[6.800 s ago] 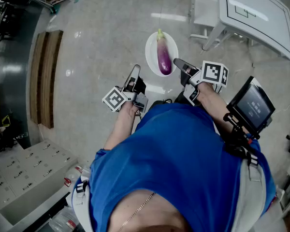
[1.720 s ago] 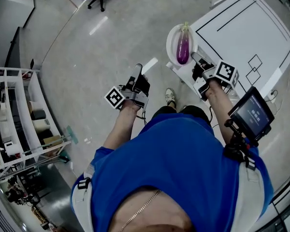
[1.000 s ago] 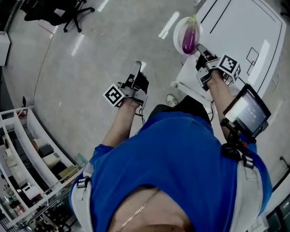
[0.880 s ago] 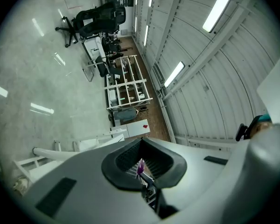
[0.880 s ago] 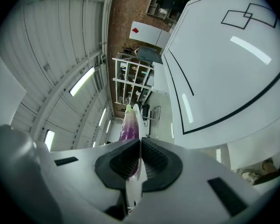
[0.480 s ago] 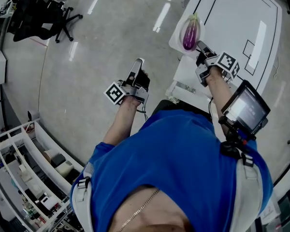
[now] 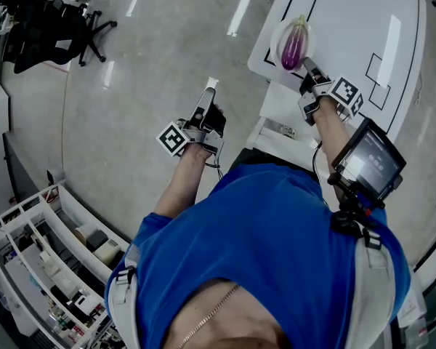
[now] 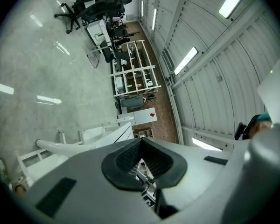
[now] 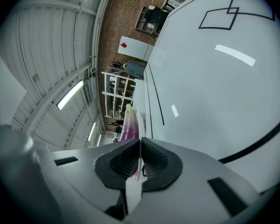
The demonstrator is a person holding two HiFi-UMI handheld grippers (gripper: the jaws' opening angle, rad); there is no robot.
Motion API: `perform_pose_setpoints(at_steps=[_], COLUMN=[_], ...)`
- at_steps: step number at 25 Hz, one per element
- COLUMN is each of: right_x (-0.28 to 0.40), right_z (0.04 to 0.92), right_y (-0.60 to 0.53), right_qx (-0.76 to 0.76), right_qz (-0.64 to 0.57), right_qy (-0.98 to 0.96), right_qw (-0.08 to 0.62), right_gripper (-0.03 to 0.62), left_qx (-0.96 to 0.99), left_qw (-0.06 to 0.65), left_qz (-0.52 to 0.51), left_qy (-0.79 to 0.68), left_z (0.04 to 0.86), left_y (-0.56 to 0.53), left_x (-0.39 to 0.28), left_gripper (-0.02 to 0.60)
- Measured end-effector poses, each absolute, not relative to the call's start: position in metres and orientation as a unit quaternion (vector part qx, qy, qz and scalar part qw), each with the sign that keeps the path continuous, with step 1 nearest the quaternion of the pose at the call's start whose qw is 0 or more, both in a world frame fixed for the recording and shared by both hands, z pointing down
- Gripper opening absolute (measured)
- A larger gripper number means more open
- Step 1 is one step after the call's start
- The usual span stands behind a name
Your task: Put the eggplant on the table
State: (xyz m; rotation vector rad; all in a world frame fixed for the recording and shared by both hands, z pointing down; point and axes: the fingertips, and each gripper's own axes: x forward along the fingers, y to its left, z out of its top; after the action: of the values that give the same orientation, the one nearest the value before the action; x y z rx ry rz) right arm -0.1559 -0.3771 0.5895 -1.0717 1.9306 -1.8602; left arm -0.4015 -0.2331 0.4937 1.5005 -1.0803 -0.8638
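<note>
Seen from above, a person in a blue shirt holds the right gripper (image 7: 307,70) with its jaws clamped on the near rim of a white plate (image 7: 278,33), which sits over the near corner of the white table (image 7: 349,20); whether the plate touches the table cannot be told. A purple eggplant (image 7: 293,44) lies lengthwise on the plate, its green stem pointing away from the person. The left gripper (image 7: 209,93) is off the table's edge, over the grey floor (image 7: 145,64), its jaws together with nothing between them.
</note>
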Motion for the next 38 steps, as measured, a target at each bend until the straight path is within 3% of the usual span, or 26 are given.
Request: perform_pose_setpoints(at_steps=[17, 38], right_x=[-0.111, -0.109], right_z=[0.646, 0.655], right_y=[-0.402, -0.403], right_qx=[-0.416, -0.443], right_qz=[-0.650, -0.652], right_qy=[0.623, 0.608], right_qw=[0.123, 0.095], right_gripper=[0.014, 0.014], left_qx=[0.629, 0.632], left_qw=[0.548, 0.547], left_qz=[-0.326, -0.322], left_qy=[-0.445, -0.445], left_z=[0.518, 0.517], left_y=[-0.258, -0.259], left_x=[-0.374, -0.371], left_gripper=[0.008, 0.008])
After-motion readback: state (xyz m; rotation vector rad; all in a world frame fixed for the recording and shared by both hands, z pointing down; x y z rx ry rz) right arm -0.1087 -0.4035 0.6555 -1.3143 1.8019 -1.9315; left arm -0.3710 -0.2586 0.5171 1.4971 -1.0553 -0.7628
